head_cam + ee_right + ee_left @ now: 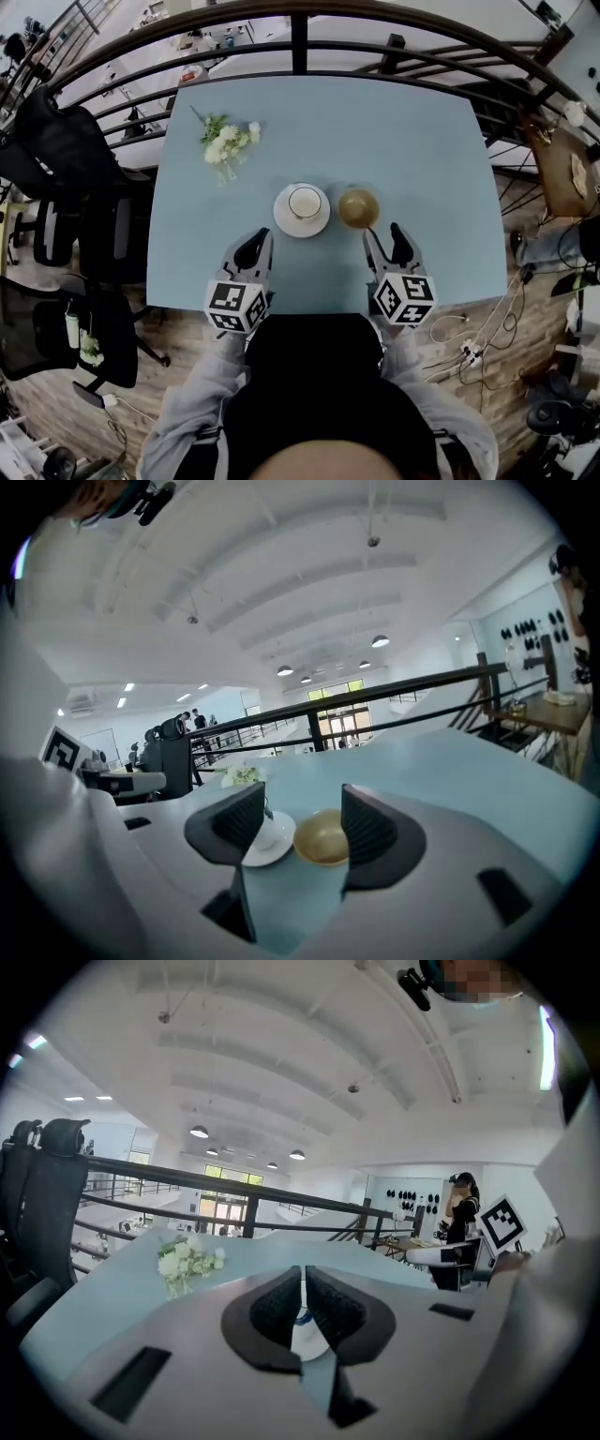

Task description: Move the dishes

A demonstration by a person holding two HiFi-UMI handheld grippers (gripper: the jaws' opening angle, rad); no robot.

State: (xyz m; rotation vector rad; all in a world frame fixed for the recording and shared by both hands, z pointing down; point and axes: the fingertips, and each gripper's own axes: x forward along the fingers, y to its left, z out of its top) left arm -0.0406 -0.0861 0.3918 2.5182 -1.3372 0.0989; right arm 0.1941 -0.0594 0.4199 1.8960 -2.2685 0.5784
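Note:
A white cup on a white saucer (302, 208) stands mid-table, and a golden-brown bowl (358, 208) sits just right of it. My left gripper (253, 253) rests on the table edge, short of the saucer, shut with nothing between its pads. In the left gripper view only a slit shows between the pads of the left gripper (303, 1312), with a sliver of the saucer (311, 1337) beyond it. My right gripper (389, 246) is open just short of the bowl. In the right gripper view the bowl (322, 838) and the saucer (270, 846) lie ahead of the right gripper (302, 822).
The table (394, 141) is light blue. A small bunch of white flowers (225, 141) lies at its far left. A black railing (300, 42) runs behind it. Office chairs (66, 159) stand to the left and cables (487, 328) lie on the floor to the right.

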